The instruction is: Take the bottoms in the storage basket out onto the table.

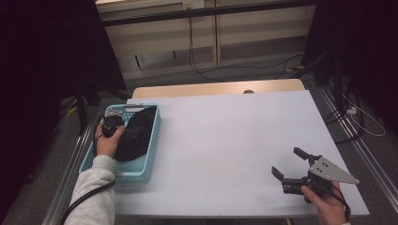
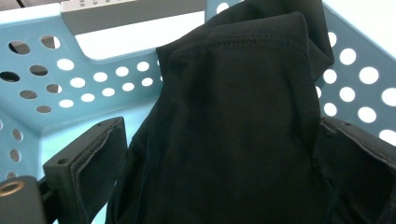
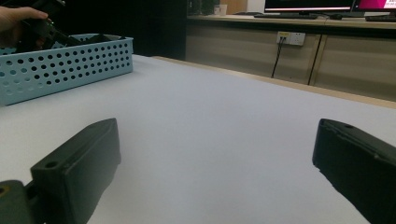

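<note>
Item: black garment (image 2: 233,130), soft knit cloth with a stitched hem, bunched up in the blue basket (image 1: 150,140).
Location: basket sits at the 9 o'clock edge of the white bench (image 1: 234,140); cloth heaps toward the basket's far end and spills against its right wall.
Left hand-held gripper (image 2: 219,154): down inside the basket, jaws spread either side of a raised fold, not yet closed on it.
Right hand-held gripper (image 1: 291,164): at about 4 o'clock on the bench, jaws wide apart, nothing between them.
Handling (judged): light, limp, no stiffness; will drape and trail when lifted; not fragile, not slippery.
Grip point (judged): the thick raised fold between the jaws; pinch several layers, since a single layer may slide out.
Risk (judged): trailing cloth may catch on the basket rim.
</note>
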`<action>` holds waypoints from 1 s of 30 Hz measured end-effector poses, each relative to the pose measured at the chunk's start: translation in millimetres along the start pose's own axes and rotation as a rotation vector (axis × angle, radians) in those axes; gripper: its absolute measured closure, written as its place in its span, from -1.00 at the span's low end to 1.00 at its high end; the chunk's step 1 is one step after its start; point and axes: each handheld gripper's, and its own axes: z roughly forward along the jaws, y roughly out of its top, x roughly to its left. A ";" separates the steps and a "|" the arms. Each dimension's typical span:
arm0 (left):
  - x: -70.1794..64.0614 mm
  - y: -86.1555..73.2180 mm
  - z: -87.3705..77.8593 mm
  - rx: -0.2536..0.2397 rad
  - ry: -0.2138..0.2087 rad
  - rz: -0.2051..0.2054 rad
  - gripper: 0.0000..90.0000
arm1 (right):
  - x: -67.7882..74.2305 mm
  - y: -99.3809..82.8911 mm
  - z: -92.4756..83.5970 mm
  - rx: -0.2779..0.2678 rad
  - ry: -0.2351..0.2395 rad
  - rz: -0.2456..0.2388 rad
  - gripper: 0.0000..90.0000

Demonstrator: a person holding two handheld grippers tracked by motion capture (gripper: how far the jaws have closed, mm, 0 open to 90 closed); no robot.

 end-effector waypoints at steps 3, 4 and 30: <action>-0.1 -0.2 4.9 0.040 -0.013 -0.007 -0.91 | 0.4 0.0 0.5 0.002 0.002 -0.001 -0.99; -1.1 -0.7 8.1 0.063 -0.023 -0.010 -0.91 | 0.6 0.0 0.5 0.002 0.003 0.000 -0.99; -6.4 -11.0 38.3 0.218 -0.045 0.040 -1.00 | 0.9 -1.0 0.8 0.014 0.006 0.000 -0.97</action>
